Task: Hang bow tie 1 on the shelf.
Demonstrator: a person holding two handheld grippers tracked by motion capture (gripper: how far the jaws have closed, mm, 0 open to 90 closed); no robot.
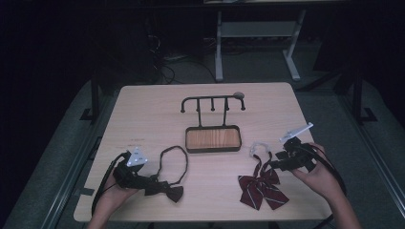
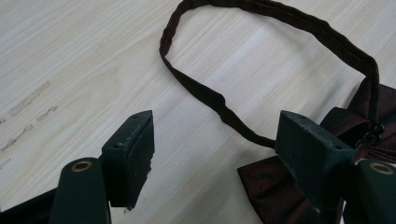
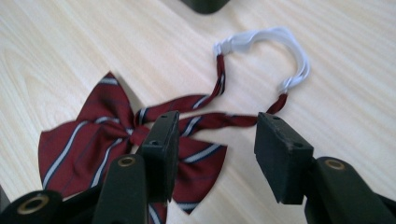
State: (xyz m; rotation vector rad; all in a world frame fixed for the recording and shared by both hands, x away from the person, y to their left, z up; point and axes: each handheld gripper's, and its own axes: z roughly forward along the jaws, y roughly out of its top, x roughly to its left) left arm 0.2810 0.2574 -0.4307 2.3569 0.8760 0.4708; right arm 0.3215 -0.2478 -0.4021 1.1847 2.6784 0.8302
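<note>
On the desk (image 1: 143,114), the dark bow tie (image 1: 168,190) lies by the left gripper (image 2: 215,154), the striped bow tie (image 1: 261,188) by the right gripper (image 3: 215,140); both jaws are spread, empty. Both ties look light, limp, likely best pinched at the neck band.

Table (image 1: 143,109): pale wood grain, under your left claw (image 2: 215,135). Faint tape marks (image 2: 28,100) on it, left of that claw in its own view. White desk frame (image 1: 219,47) on floor, far beyond claw. Cables (image 1: 162,64) tangled just left of frame.
</note>
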